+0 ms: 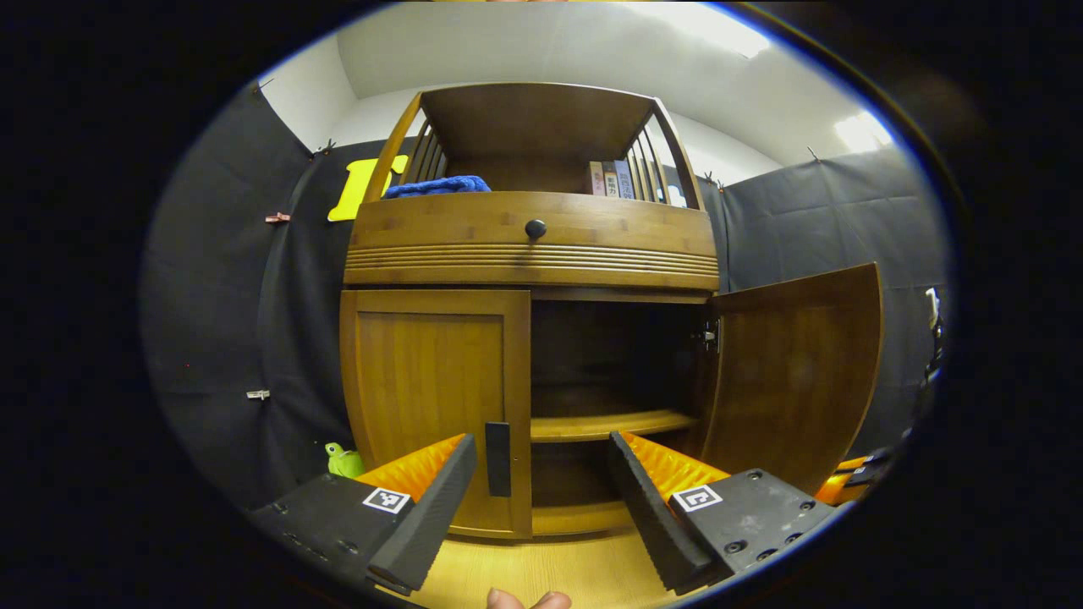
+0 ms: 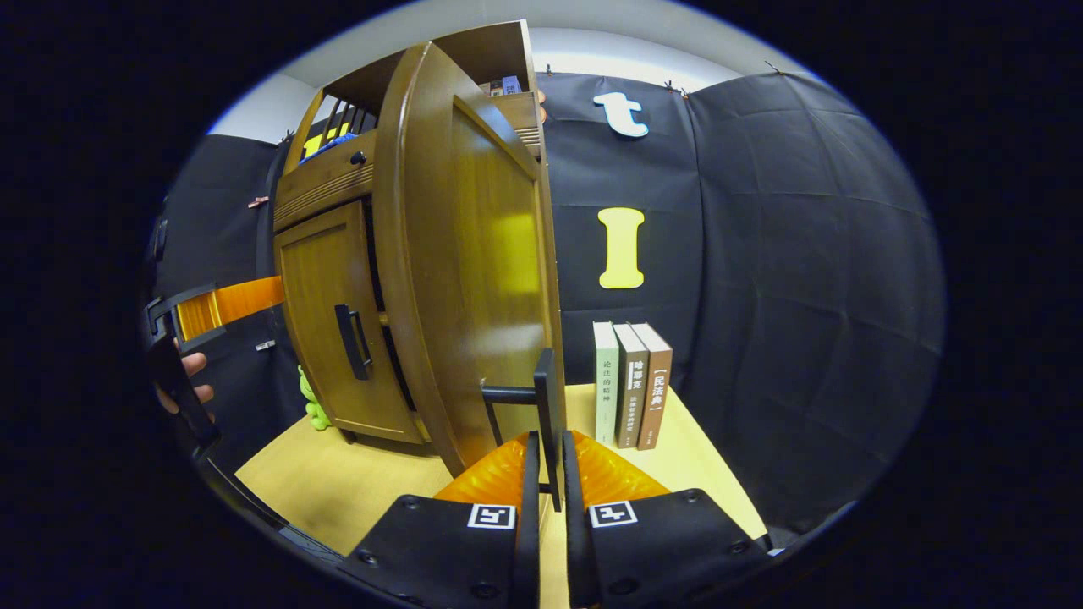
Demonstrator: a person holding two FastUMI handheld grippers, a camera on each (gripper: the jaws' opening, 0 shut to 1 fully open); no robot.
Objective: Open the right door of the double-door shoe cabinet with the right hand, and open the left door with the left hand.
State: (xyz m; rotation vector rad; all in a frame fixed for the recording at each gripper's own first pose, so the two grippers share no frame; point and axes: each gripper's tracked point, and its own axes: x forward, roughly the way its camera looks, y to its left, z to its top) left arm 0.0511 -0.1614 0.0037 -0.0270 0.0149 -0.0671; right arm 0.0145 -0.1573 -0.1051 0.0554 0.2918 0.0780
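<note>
— Where am I in this?
— Your right gripper (image 2: 546, 474) is clenched on the right door's handle (image 2: 546, 406); that door (image 1: 795, 372) is swung open. The left door (image 1: 436, 397) is closed.
— Next?
— Your left gripper (image 1: 541, 482), fingers released, faces the left handle (image 1: 497, 458): straddle it, pinch, pull.

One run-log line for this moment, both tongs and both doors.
right door: open | right tongs: shut on right door handle | left door: closed | left tongs: open, straddling left door handle
</note>
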